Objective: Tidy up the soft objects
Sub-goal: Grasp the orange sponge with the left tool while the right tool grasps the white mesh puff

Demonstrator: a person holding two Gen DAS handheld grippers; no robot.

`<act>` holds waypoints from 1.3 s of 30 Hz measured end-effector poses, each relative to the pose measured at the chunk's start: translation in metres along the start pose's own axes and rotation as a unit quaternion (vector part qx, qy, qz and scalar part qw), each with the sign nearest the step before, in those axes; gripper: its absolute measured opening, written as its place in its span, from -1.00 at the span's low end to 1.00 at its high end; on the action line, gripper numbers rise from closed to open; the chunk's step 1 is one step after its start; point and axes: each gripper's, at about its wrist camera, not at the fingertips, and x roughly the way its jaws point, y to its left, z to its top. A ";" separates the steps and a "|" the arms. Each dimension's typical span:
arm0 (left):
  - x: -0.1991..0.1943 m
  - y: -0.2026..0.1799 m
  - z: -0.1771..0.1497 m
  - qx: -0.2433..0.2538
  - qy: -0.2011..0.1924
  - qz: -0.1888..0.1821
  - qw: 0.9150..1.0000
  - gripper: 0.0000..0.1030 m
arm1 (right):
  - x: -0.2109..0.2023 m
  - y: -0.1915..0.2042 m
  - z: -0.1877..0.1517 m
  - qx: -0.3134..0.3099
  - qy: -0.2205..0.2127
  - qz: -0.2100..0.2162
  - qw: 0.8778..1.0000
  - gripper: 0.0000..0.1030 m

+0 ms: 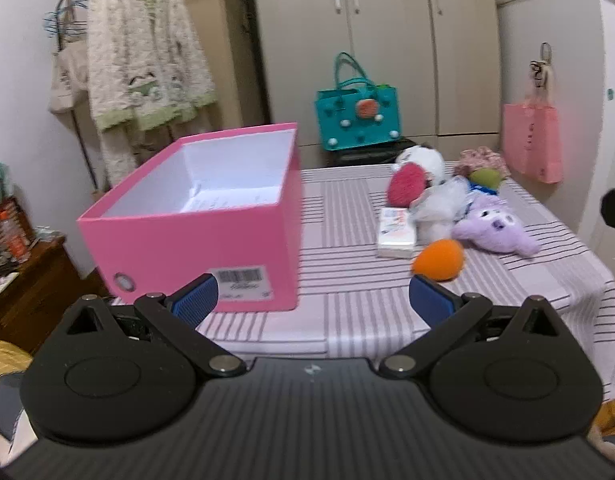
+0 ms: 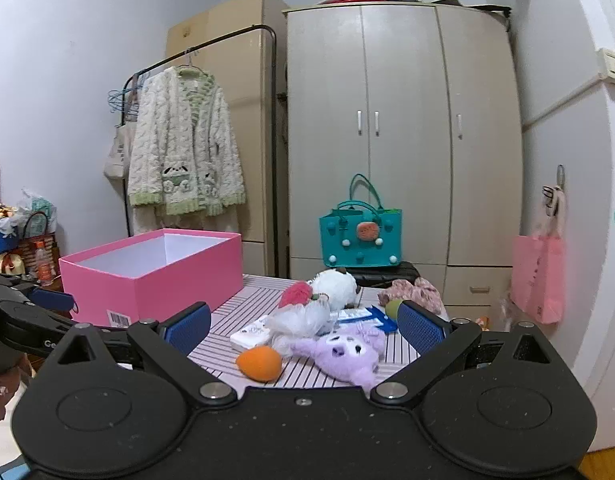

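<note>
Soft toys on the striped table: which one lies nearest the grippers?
The orange egg-shaped soft ball, at the pile's front edge; the purple plush lies beside it, slightly farther back.

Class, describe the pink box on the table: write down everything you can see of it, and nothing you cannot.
The pink box is rectangular and lidless, seemingly cardboard, pink outside and white inside. Its end wall carries a barcode label and a small round mark. It stands upright on the striped tablecloth, on the table's left part, apart from the heap of toys. What shows of the inside looks empty, apart from faint print on the floor. Nothing but the cloth touches it; both grippers' jaws are open and clear of it.
</note>
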 end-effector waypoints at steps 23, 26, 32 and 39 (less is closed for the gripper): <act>0.082 -0.049 0.054 0.021 0.064 -0.172 0.983 0.94 | 0.151 -0.089 0.021 0.021 0.179 0.189 0.965 0.85; 0.097 -0.057 0.045 0.028 0.085 -0.179 0.980 0.82 | 0.173 -0.097 0.014 0.056 0.218 0.220 0.949 0.84; 0.130 -0.058 0.031 0.007 0.132 -0.191 0.973 0.61 | 0.202 -0.083 0.000 0.037 0.249 0.225 0.941 0.71; 0.148 -0.065 0.024 -0.011 0.149 -0.201 0.968 0.54 | 0.222 -0.057 0.006 -0.040 0.237 0.230 0.943 0.69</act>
